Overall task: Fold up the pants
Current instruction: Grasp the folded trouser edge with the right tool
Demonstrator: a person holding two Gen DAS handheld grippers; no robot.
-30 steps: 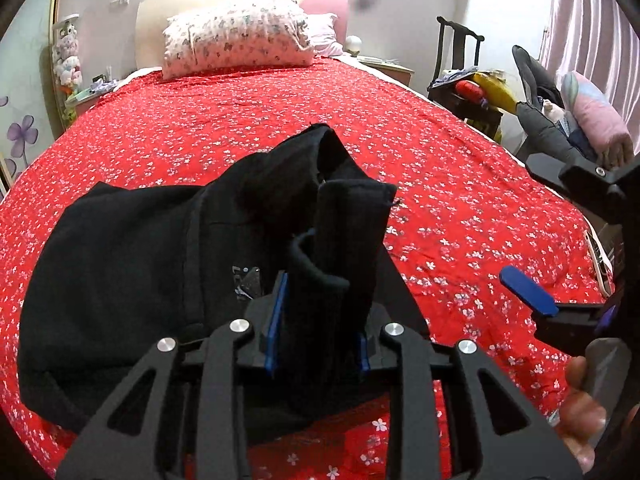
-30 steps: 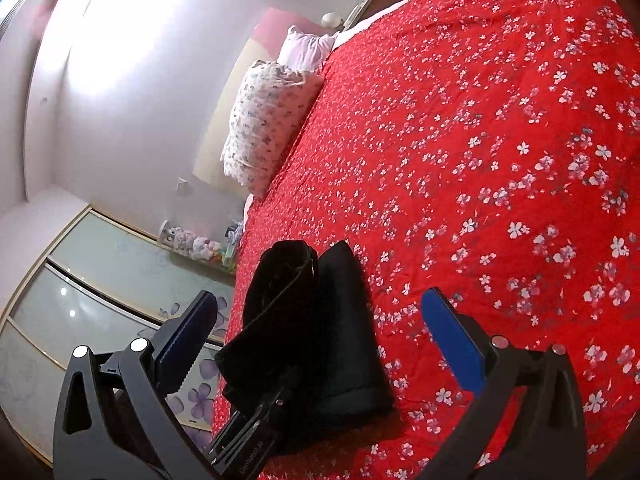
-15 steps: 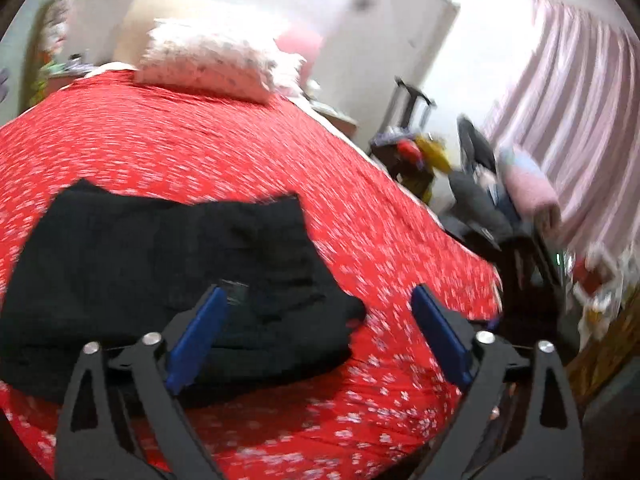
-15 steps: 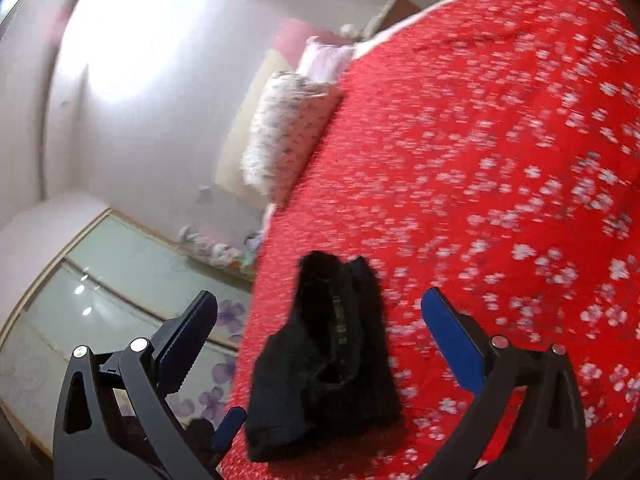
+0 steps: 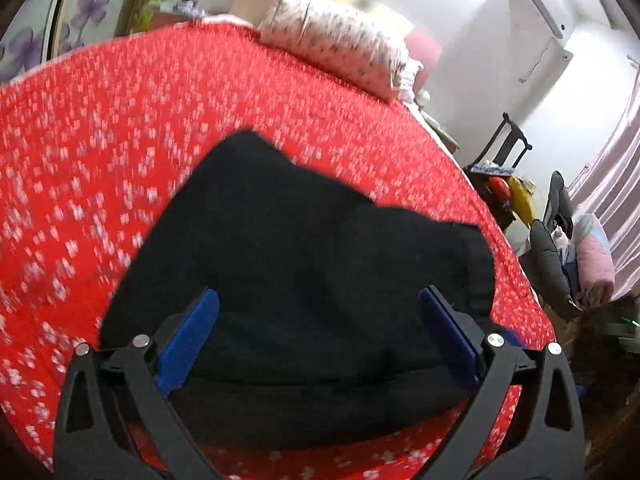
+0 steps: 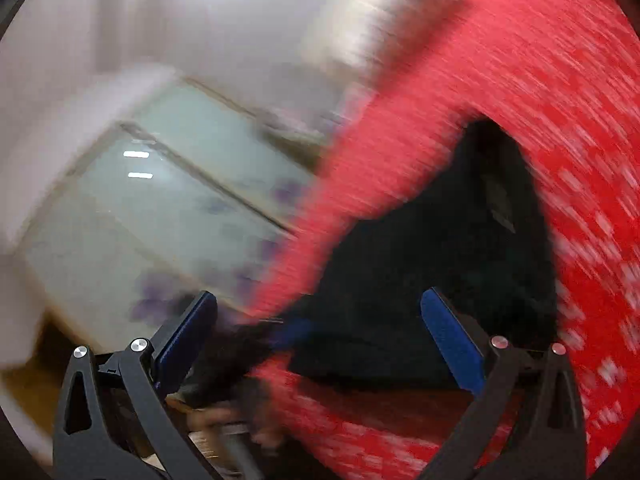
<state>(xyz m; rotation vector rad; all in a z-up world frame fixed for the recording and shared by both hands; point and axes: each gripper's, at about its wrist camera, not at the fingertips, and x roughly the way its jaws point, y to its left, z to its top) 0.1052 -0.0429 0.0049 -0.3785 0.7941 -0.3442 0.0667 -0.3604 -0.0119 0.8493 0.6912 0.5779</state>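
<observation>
Roughly, biggest first: red floral bedspread point(image 5: 120, 128) filling both views, heavily motion-blurred in the right wrist view. Black pants point(image 5: 312, 264) lying folded in a flat bundle on the bedspread near the front edge, no longer lifted as a second ago. Floral pillow point(image 5: 332, 56) at the headboard end, white wall unit point(image 5: 532, 28) up right, dark chair point(image 5: 508, 148) with clutter by the pink curtain point(image 5: 616, 184). Glass wardrobe doors point(image 6: 160, 200) with purple flower print, smeared.

No readable writing or brand anywhere; pale tag patch on the pants point(image 6: 498, 204) too blurred to read.

Left gripper point(image 5: 318, 312) released: jaws just swung wide, earlier clenched on a raised fold, now blue pads point(image 5: 188, 340) spread over the pants, nothing gripped. Right gripper point(image 6: 320, 316) jaws wide apart too, empty, same as before, pants beyond the pads.
</observation>
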